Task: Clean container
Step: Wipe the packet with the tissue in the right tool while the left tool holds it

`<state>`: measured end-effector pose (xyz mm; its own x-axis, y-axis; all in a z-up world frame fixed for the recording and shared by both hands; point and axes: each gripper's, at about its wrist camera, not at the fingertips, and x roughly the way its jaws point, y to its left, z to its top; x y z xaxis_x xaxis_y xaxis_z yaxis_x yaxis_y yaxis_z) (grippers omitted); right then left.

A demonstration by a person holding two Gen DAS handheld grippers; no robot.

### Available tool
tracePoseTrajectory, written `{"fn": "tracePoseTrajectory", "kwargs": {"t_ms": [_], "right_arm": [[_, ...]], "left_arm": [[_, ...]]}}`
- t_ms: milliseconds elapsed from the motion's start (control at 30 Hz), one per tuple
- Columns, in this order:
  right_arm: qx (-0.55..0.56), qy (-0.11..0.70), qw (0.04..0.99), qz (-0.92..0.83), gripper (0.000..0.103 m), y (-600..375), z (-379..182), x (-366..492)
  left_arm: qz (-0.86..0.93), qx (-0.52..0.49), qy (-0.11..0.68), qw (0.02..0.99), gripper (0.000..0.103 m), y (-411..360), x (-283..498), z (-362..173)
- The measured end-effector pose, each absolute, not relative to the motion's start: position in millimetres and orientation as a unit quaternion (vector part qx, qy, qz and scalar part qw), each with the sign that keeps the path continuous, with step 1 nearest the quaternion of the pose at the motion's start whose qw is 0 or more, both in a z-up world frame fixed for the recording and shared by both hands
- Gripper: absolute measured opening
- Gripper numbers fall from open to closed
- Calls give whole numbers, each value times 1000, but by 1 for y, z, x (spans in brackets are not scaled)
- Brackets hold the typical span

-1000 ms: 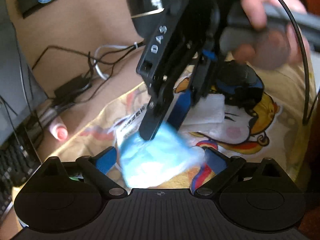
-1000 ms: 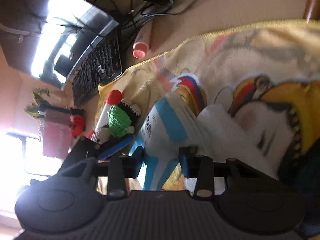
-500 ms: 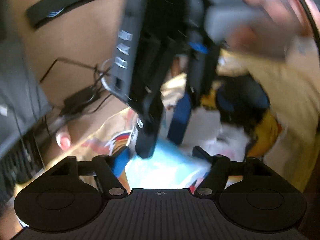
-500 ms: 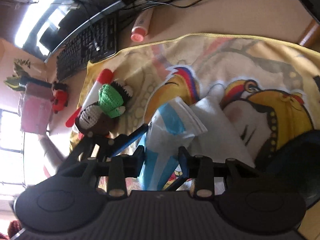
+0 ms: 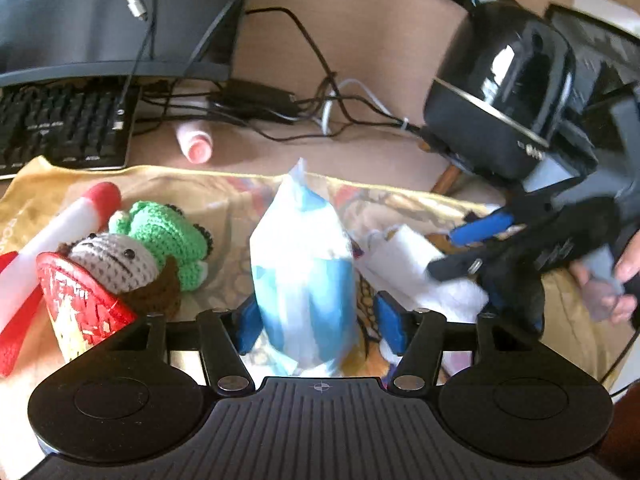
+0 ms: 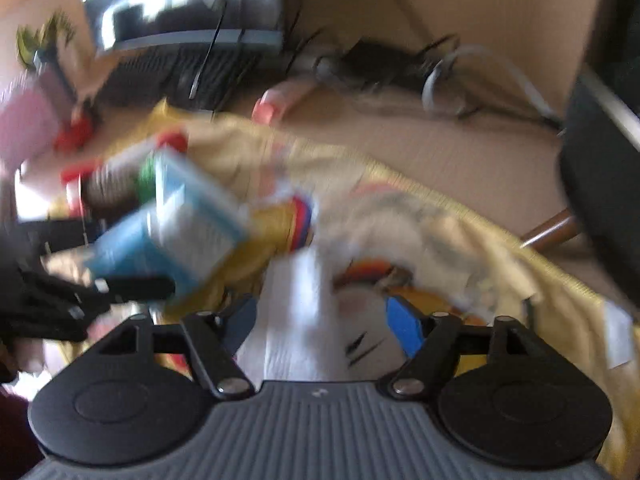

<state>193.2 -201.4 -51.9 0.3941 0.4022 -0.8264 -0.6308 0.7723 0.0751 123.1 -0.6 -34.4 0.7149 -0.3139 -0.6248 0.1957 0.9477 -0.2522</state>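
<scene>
the blue-and-white wipes packet [image 5: 304,280] stands between the closing left tool [image 5: 316,324], right tool [image 6: 320,328] spreading over white tissue [image 6: 296,320].

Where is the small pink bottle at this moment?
In the left wrist view, the pink bottle lies on the desk beyond the yellow cloth, between the keyboard and the cables.

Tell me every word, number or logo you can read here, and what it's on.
Nothing here can be read with confidence.
Keyboard: key legends too small.
Red packet: pale print, illegible.
Black device: small pale mark near its base, too small.
Blue-and-white packet: no legible print; it is blurred in the right wrist view.
</scene>
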Motion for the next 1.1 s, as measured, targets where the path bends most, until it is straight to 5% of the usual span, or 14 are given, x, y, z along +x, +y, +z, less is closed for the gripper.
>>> {"fn": "tracePoseTrajectory", "kwargs": {"t_ms": [100, 133, 167, 433, 667, 1100], "right_arm": [[-137, 453, 819, 325, 34, -194, -72, 191], [-137, 439, 828, 321, 11, -193, -71, 191], [-131, 439, 828, 323, 6, -194, -68, 194], [2, 409, 792, 453, 6, -181, 7, 183], [-140, 395, 784, 458, 6, -131, -11, 158], [-112, 407, 828, 368, 9, -167, -12, 204]], "left_arm": [[-143, -60, 352, 923, 64, -10, 120, -36], [-142, -53, 351, 924, 64, -12, 119, -36], [-141, -46, 350, 925, 64, -13, 118, -36], [-134, -32, 345, 928, 71, -21, 120, -38], [-131, -27, 349, 927, 74, -23, 121, -42], [-149, -9, 343, 927, 79, -36, 119, -44]]}}
